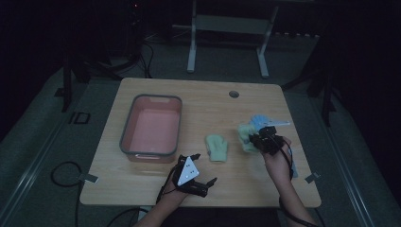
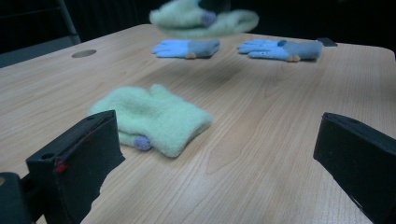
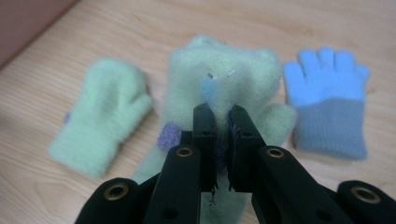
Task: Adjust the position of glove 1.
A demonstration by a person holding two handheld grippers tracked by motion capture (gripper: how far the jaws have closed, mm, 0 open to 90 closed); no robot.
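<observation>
My right gripper (image 3: 220, 112) is shut on a pale green mitten (image 3: 219, 79), pinching it near the cuff, and holds it above the table. In the high view that gripper (image 1: 259, 139) and its mitten (image 1: 245, 134) are at the table's right. A second green mitten (image 1: 217, 147) lies flat mid-table, seen close in the left gripper view (image 2: 154, 119). Two blue-and-grey gloves (image 2: 187, 48) (image 2: 280, 49) lie beyond it, and one blue glove (image 3: 329, 100) lies right of the held mitten. My left gripper (image 1: 204, 168) stands wide open near the front edge, its jaws (image 2: 215, 126) holding nothing.
A pink bin with a grey rim (image 1: 126, 130) stands on the left half of the wooden table (image 1: 198, 101). A round cable hole (image 1: 234, 93) sits near the far edge. Cables trail off the front edge.
</observation>
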